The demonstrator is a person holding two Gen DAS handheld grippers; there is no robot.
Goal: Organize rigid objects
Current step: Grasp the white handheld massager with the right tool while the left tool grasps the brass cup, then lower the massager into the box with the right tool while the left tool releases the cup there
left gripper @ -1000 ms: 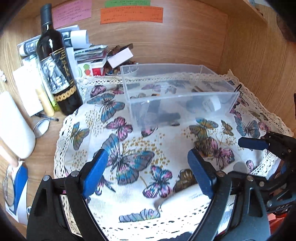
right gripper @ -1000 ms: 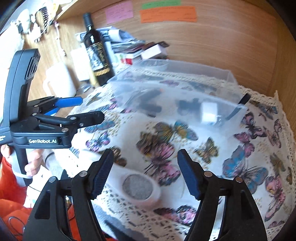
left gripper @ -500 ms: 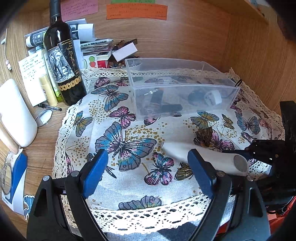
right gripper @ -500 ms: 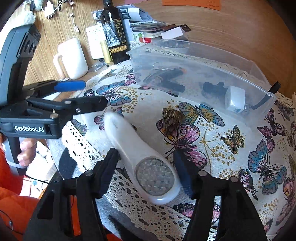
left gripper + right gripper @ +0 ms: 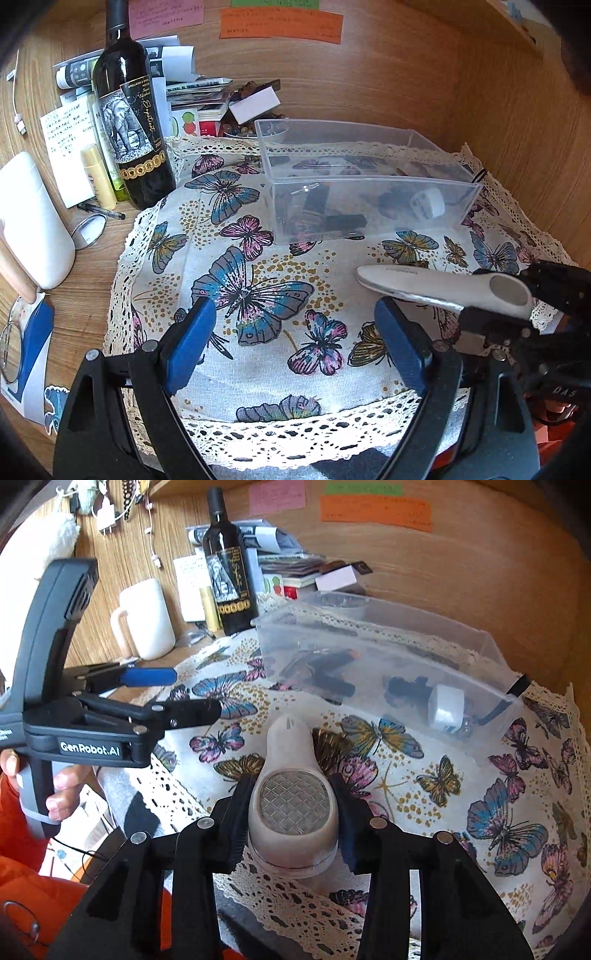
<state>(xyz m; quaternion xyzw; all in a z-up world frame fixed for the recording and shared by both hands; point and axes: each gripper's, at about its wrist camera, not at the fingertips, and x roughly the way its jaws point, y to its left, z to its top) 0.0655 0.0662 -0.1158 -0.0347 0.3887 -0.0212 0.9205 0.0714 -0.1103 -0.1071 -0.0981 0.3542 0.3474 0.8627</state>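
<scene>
My right gripper (image 5: 293, 812) is shut on a white handheld device (image 5: 291, 797) with a round mesh head, held just above the butterfly cloth; the device also shows in the left wrist view (image 5: 443, 286). A clear plastic bin (image 5: 369, 184) stands behind it on the cloth and holds several dark items and a white cube (image 5: 445, 705). A small brown spiky object (image 5: 330, 740) lies on the cloth behind the device. My left gripper (image 5: 291, 336) is open and empty above the cloth's front; it shows at the left of the right wrist view (image 5: 177, 692).
A wine bottle (image 5: 133, 122) stands at the cloth's back left corner beside a tube, papers and a pen. A white mug (image 5: 146, 618) stands on the wooden desk to the left. Books and boxes are stacked against the wooden back wall. A wooden side wall rises at right.
My right gripper has closed on the white device and lifted it off the cloth. The left gripper has stayed open and drawn back a little.
</scene>
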